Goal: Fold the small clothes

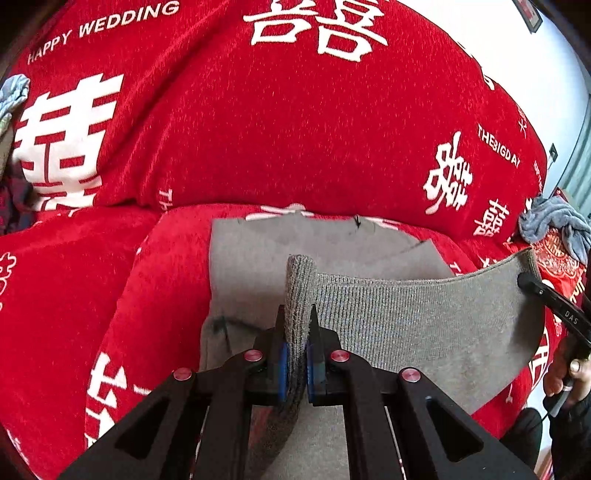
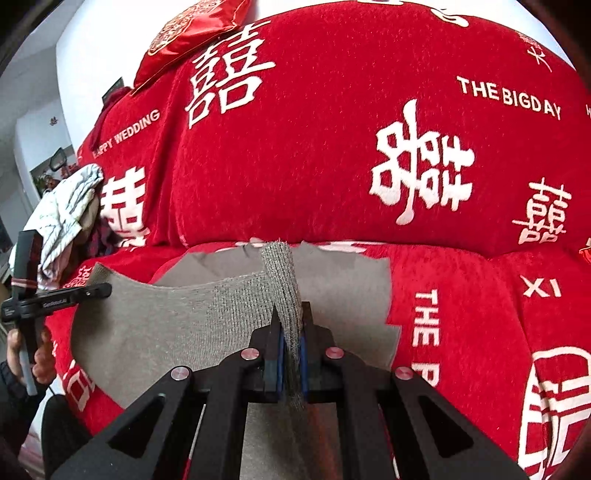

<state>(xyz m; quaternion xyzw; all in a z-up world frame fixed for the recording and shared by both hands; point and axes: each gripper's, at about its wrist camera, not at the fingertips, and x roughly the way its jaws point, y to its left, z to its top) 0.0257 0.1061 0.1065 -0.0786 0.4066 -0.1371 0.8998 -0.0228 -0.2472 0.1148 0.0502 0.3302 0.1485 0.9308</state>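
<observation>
A small grey knit garment [image 1: 406,325] lies on the red sofa seat, its ribbed waistband lifted off the seat and stretched between both grippers. My left gripper [image 1: 297,325] is shut on one end of the waistband [image 1: 301,291]. My right gripper [image 2: 290,325] is shut on the other end of the waistband [image 2: 282,280]. The rest of the garment [image 2: 155,332] lies flat under and behind the lifted band. The right gripper also shows in the left wrist view [image 1: 546,295], and the left gripper shows in the right wrist view [image 2: 62,297].
The sofa has a red cover [image 1: 277,129] with white characters, backrest close behind the garment. A heap of other clothes [image 2: 70,210] lies at the sofa's left end. A blue-grey cloth [image 1: 554,221] and a red embroidered cushion [image 2: 192,33] are at the right end.
</observation>
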